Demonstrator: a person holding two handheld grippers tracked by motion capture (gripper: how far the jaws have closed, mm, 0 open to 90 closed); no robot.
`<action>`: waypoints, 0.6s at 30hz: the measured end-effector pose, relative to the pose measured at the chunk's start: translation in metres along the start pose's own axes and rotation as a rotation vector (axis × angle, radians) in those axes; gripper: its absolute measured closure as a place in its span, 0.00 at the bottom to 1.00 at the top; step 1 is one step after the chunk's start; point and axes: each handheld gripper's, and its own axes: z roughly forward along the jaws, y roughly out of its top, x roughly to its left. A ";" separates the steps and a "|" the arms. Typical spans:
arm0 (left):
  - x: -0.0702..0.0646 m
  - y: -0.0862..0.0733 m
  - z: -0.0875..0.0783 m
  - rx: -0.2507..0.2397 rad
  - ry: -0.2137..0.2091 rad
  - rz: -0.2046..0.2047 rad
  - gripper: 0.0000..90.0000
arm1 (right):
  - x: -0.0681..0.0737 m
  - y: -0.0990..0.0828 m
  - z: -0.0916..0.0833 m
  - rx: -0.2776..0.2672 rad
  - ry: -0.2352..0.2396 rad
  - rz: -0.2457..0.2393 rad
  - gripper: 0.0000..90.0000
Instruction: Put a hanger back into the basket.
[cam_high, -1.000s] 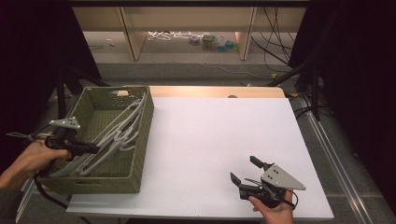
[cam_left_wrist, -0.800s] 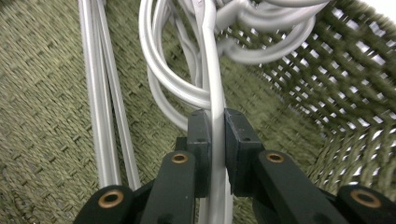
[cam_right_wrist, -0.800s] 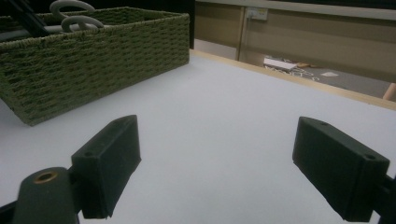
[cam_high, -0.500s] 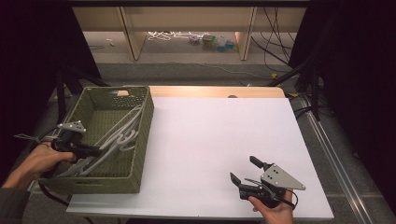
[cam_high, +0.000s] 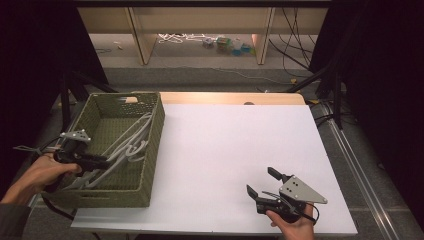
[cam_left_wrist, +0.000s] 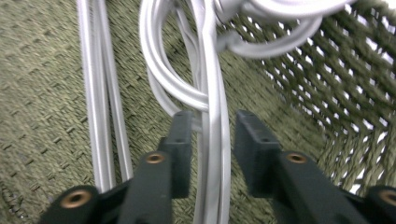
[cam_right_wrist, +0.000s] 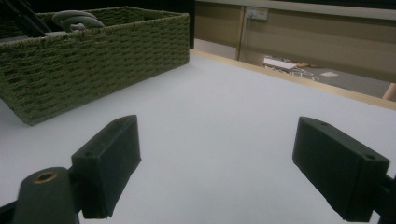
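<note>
Left gripper (cam_left_wrist: 208, 135) loosening around the white cables (cam_left_wrist: 212, 116) in the green basket (cam_high: 153, 150).

At the frame's lower left, its jaws have just been opening, cables between them; the right gripper (cam_high: 263, 183), lower right, gapes empty.

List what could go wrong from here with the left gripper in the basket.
The left gripper has just been opening around one grey hanger, fingers apart from it. Closing again may slip off that thin bar. The hangers lie tangled, so lifting one could drag others along or snag the woven basket wall.
</note>
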 end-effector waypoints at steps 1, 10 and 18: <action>-0.001 0.001 -0.001 -0.015 0.005 -0.004 0.68 | 0.000 0.000 0.000 0.000 -0.001 0.001 0.18; -0.022 0.009 -0.022 -0.174 0.083 -0.064 0.43 | 0.000 -0.001 0.002 -0.020 0.002 0.009 0.18; -0.059 0.023 -0.044 -0.413 0.168 -0.132 0.33 | 0.000 -0.001 0.002 -0.018 0.004 0.009 0.18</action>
